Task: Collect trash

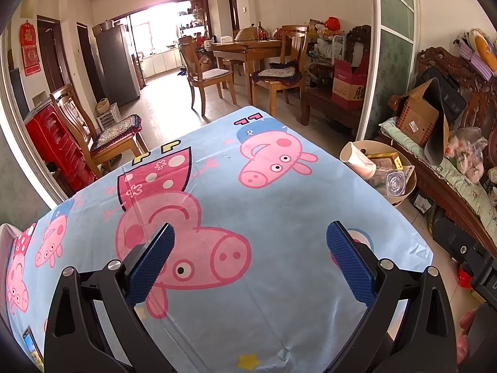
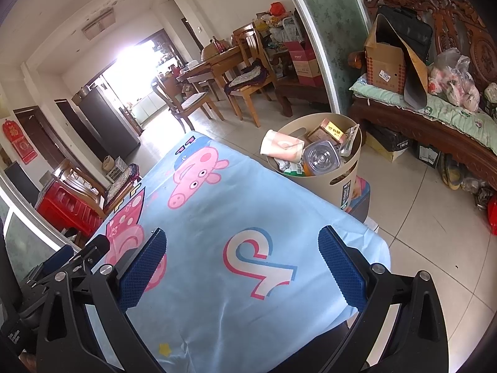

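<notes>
A beige round bin stands on the floor off the table's far right corner, also in the left wrist view. It holds a paper cup, a clear plastic bottle, a yellow box and other scraps. The cup and bottle show from the left too. My left gripper hangs open over the blue cartoon-pig tablecloth, nothing between its blue pads. My right gripper is open over the cloth's right side, empty as well.
Wooden chairs and red crates stand left of the table. A carved wooden bench with a cardboard box and plastic bags runs along the right wall. A dining table with chairs is farther back. Tiled floor lies right of the table.
</notes>
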`<state>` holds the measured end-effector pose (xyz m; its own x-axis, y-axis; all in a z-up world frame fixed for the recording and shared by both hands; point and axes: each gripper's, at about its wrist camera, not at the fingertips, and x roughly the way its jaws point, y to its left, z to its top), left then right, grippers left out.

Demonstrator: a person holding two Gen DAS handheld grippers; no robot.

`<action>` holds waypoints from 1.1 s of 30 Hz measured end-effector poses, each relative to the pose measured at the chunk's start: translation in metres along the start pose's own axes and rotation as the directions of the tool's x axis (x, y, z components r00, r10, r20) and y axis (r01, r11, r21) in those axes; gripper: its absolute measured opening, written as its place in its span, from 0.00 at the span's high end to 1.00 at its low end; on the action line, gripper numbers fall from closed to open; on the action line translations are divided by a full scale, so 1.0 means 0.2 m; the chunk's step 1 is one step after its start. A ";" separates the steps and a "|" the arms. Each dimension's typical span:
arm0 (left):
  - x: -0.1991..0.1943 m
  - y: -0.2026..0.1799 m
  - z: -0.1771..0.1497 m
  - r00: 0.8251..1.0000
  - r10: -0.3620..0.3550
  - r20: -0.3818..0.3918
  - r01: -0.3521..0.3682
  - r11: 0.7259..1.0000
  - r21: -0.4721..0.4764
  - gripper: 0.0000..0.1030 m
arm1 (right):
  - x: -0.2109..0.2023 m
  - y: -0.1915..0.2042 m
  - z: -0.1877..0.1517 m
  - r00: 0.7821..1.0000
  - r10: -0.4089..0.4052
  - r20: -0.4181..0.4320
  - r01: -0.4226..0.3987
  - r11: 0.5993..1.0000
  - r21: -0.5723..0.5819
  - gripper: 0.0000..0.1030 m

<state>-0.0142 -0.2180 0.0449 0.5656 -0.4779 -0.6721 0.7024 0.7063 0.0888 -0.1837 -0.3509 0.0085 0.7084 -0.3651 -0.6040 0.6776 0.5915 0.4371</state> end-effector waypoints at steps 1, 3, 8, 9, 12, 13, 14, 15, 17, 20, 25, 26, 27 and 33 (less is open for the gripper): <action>0.00 0.00 0.00 1.000 0.000 0.000 0.000 1.000 0.000 0.06 | 0.00 0.00 0.00 1.000 0.000 -0.001 0.000 1.000 0.000 0.08; 0.00 0.00 0.00 1.000 -0.001 -0.001 0.001 1.000 0.000 0.06 | 0.01 -0.01 0.00 1.000 0.000 -0.003 0.000 1.000 -0.001 0.08; 0.01 0.00 0.00 1.000 -0.004 -0.009 0.004 1.000 -0.004 0.06 | 0.01 0.00 0.00 1.000 0.000 -0.002 0.000 1.000 -0.001 0.08; 0.01 0.01 0.00 1.000 -0.004 -0.009 0.004 1.000 -0.005 0.06 | 0.01 0.00 0.00 1.000 0.000 -0.002 0.000 1.000 0.000 0.08; 0.01 0.01 -0.01 1.000 0.000 -0.009 0.000 1.000 -0.004 0.06 | 0.01 0.00 0.00 1.000 0.000 -0.002 0.000 1.000 -0.001 0.08; 0.01 0.00 -0.01 1.000 0.001 -0.010 -0.002 1.000 -0.003 0.06 | 0.01 0.00 0.00 1.000 -0.001 -0.002 0.001 1.000 -0.002 0.08; 0.02 0.00 -0.01 1.000 0.003 -0.013 -0.003 1.000 -0.002 0.06 | 0.01 0.00 0.00 1.000 -0.001 -0.002 0.001 1.000 -0.002 0.08; 0.02 0.00 -0.02 1.000 0.002 -0.015 -0.002 1.000 0.001 0.06 | 0.01 0.00 0.00 1.000 0.000 -0.003 0.000 1.000 -0.001 0.08; 0.03 0.00 -0.02 1.000 0.002 -0.018 -0.002 1.000 0.002 0.06 | 0.01 0.00 -0.01 1.000 -0.001 -0.005 0.001 1.000 -0.002 0.08; 0.02 0.01 -0.02 1.000 0.006 -0.018 -0.006 1.000 -0.003 0.06 | 0.02 -0.01 -0.01 1.000 -0.001 -0.006 0.001 1.000 -0.004 0.08; 0.02 0.03 -0.01 1.000 0.022 -0.016 -0.023 1.000 -0.021 0.06 | 0.03 0.00 -0.01 1.000 -0.001 -0.012 0.001 1.000 -0.008 0.08; 0.02 0.03 -0.01 1.000 0.027 -0.015 -0.027 0.999 -0.022 0.06 | 0.03 0.00 -0.01 1.000 -0.001 -0.012 0.001 1.000 -0.009 0.08; 0.02 0.03 -0.01 0.999 0.030 -0.016 -0.031 0.999 -0.023 0.06 | 0.03 0.00 -0.01 1.000 -0.001 -0.012 0.000 1.000 -0.011 0.08; 0.03 0.04 -0.01 0.999 0.042 -0.022 -0.043 0.999 -0.033 0.06 | 0.04 0.01 0.00 1.000 0.004 -0.015 -0.004 1.000 -0.018 0.08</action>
<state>-0.0054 -0.2139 0.0392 0.5852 -0.4361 -0.6836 0.6628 0.7429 0.0935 -0.1782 -0.3522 0.0041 0.7077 -0.3519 -0.6127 0.6712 0.6057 0.4273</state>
